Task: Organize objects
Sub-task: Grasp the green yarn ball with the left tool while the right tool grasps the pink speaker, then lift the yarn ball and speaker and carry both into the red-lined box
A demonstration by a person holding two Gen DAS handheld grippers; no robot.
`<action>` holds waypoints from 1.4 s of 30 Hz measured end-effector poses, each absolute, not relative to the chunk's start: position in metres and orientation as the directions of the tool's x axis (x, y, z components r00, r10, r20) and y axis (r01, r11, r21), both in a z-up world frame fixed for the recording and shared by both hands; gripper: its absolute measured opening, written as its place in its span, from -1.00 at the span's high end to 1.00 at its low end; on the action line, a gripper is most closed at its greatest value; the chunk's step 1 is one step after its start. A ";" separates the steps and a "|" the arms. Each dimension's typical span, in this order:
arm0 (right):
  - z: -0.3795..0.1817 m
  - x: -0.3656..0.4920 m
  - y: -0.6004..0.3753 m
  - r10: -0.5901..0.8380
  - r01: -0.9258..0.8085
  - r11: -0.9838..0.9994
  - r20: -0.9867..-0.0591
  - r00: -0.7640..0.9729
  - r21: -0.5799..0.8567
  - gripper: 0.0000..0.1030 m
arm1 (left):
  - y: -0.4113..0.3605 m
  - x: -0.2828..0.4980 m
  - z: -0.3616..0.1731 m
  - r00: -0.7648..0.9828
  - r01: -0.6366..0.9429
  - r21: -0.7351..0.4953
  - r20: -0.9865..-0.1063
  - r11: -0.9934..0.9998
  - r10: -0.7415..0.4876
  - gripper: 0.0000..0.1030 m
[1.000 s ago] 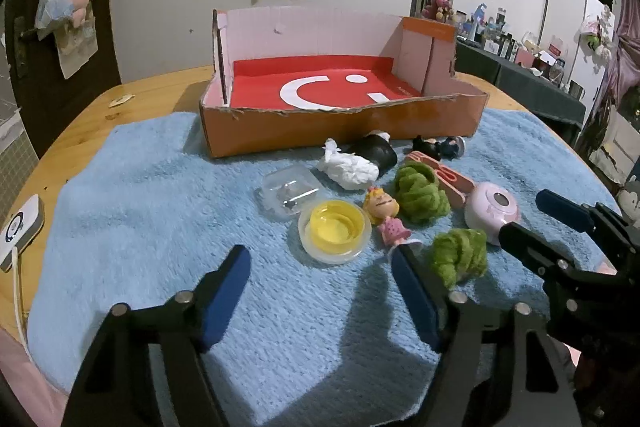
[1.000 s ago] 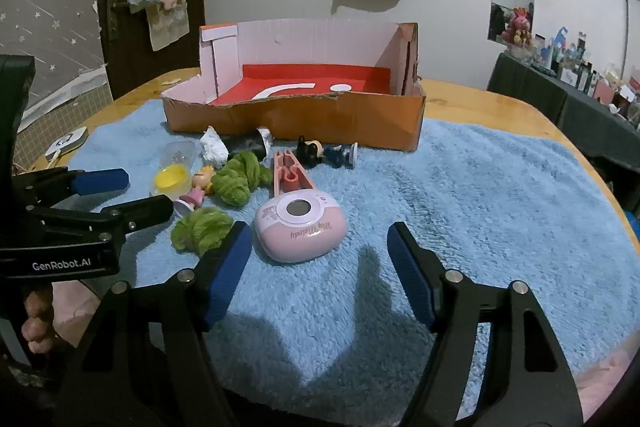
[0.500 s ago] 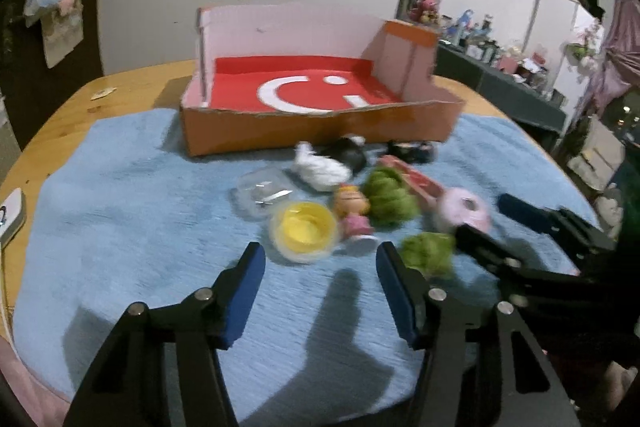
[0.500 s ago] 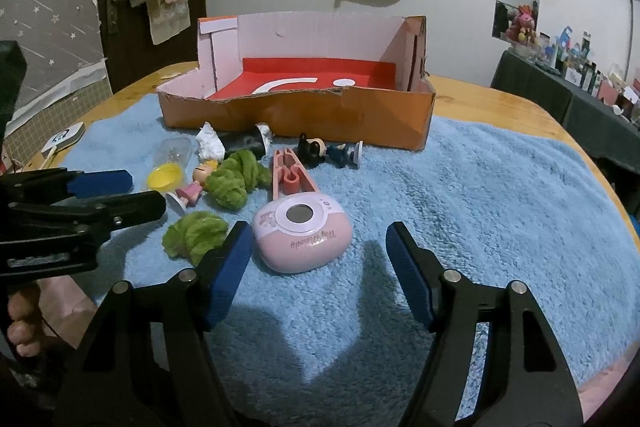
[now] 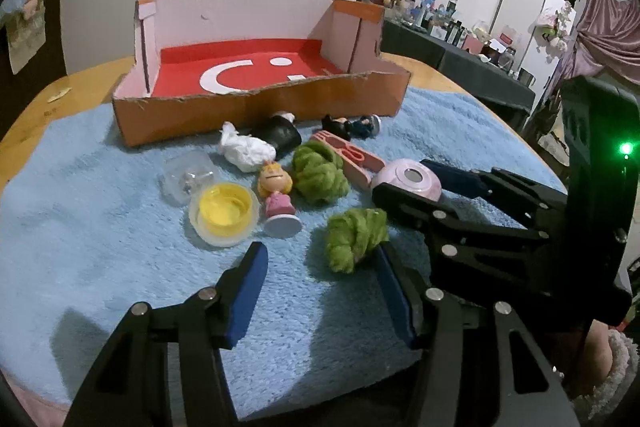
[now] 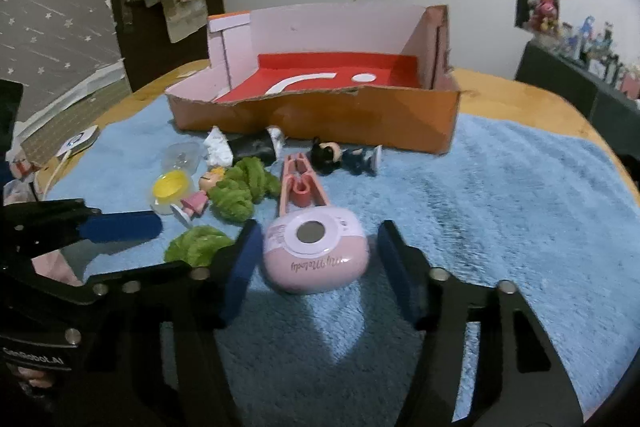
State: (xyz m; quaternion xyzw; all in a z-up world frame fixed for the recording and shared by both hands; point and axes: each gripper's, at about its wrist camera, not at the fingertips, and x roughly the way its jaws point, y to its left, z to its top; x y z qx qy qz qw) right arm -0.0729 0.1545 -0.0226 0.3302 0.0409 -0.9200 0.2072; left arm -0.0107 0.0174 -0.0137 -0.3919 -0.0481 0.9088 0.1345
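Between the wide-open right tongs (image 6: pixel 314 255) lies the pink case (image 6: pixel 316 251), ungripped.

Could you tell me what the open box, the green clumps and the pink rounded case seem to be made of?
The open box looks like matte cardboard: its front edge is torn and ragged. The green clumps look like fuzzy yarn or wool, loosely twisted. The pink rounded case looks like smooth, slightly glossy plastic.

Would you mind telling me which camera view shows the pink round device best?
The right wrist view: the pink round device sits close and whole between the open right gripper's fingers, its lens and lettering showing. In the left wrist view only its top shows, small, its lower part hidden behind a right gripper finger.
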 end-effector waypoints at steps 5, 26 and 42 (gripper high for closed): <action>-0.023 -0.073 0.160 -0.372 0.419 -0.904 -0.630 -0.681 0.080 -0.01 | 0.027 -0.013 -0.014 -0.651 -0.236 -0.183 -0.699 -0.954 0.295 -0.13; -0.024 -0.063 0.171 -0.320 0.384 -0.922 -0.665 -0.675 0.054 -0.01 | 0.033 -0.028 -0.013 -0.651 -0.295 -0.174 -0.683 -0.940 0.330 0.36; -0.010 -0.065 0.167 -0.380 0.404 -0.908 -0.628 -0.679 0.113 0.00 | 0.023 -0.025 0.002 -0.683 -0.285 -0.175 -0.653 -0.942 0.328 0.37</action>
